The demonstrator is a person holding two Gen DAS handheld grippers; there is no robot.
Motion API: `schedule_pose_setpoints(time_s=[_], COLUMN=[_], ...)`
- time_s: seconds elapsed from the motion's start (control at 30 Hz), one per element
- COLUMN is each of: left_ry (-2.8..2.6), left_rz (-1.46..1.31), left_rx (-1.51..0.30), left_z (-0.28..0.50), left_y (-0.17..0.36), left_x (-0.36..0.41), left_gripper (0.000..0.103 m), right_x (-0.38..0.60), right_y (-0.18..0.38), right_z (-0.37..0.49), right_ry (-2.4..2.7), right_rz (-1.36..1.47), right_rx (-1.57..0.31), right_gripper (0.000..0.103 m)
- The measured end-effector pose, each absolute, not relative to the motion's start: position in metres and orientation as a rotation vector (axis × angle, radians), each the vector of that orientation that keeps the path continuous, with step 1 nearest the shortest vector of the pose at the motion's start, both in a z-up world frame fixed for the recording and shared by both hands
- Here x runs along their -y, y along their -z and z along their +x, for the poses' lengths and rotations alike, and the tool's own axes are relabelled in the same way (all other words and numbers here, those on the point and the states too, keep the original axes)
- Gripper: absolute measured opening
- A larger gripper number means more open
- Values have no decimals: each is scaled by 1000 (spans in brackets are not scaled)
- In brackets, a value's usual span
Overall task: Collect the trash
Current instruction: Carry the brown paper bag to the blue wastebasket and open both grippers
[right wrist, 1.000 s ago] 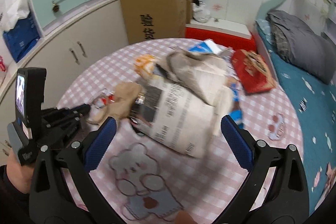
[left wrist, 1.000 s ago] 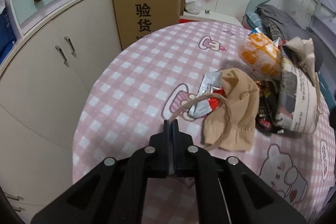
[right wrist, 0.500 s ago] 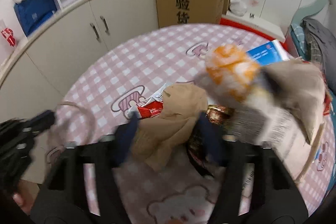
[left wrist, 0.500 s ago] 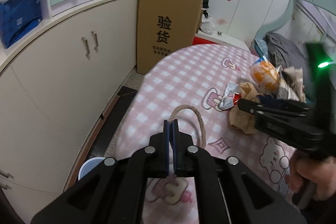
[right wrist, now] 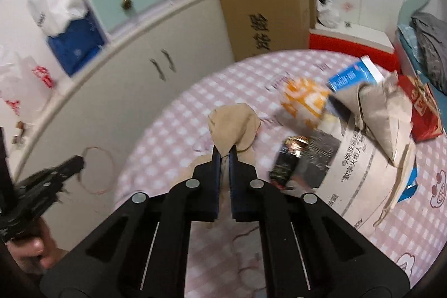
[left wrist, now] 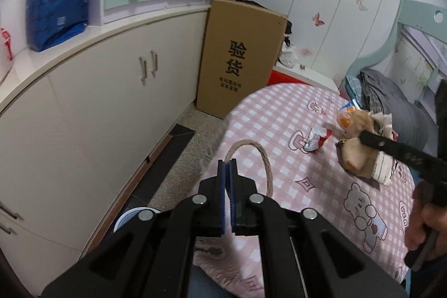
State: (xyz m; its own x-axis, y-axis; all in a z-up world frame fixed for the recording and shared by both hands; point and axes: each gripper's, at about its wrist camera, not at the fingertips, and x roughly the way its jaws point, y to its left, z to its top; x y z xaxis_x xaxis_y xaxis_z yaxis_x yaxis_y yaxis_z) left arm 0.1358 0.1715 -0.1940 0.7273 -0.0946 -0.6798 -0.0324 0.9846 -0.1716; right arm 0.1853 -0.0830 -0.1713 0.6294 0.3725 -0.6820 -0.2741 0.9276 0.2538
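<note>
A: Left claw (left wrist: 227,166) clenched on a loop of brown twine (left wrist: 258,158). Loop stands above the edge of the desk with the pink-and-white checked cloth (left wrist: 268,113), over grey speckled floor (left wrist: 178,158).

B: Right claw (right wrist: 225,155)?

A: Its jaws have just been closing; now pinched on a crumpled beige paper bag (right wrist: 233,127), which bunches up just ahead of the tips.

B: Remaining trash?

A: On the desk: orange-and-white snack packet (right wrist: 304,99), folded newspaper (right wrist: 360,175), blue-and-white carton (right wrist: 353,74), red box (right wrist: 421,108), grouped right of the bag. Red-and-silver wrapper (left wrist: 317,138) lies apart, nearer the desk's middle.

B: Surroundings?

A: Tall brown cardboard box (left wrist: 241,57) beside cream cabinets (left wrist: 111,102).
</note>
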Motion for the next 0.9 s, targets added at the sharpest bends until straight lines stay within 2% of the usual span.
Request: schedule_pose_setpoints(time_s=[0.17,0.33,0.63,0.9], left_ry=[-43,-153,-279,-277], left_rz=[-206,-247,-312,-349], left_rx=[-746,-801,-1023,-1168], left_z=[108,86,89,107], left_y=[194,222,329,401], left_x=[-211,-266,-348,-373], left_gripper=[2,3,3,4], right_x=[32,-57,-214,-254], right_y=[140,159,280,351], right_z=[166,158,172,186], right_ry=[-542,-697,-761,-684], right_rz=[116,51,-170,-285], right_rx=[-783,-850,-1158,-1318], right_gripper=[6,6,6,7])
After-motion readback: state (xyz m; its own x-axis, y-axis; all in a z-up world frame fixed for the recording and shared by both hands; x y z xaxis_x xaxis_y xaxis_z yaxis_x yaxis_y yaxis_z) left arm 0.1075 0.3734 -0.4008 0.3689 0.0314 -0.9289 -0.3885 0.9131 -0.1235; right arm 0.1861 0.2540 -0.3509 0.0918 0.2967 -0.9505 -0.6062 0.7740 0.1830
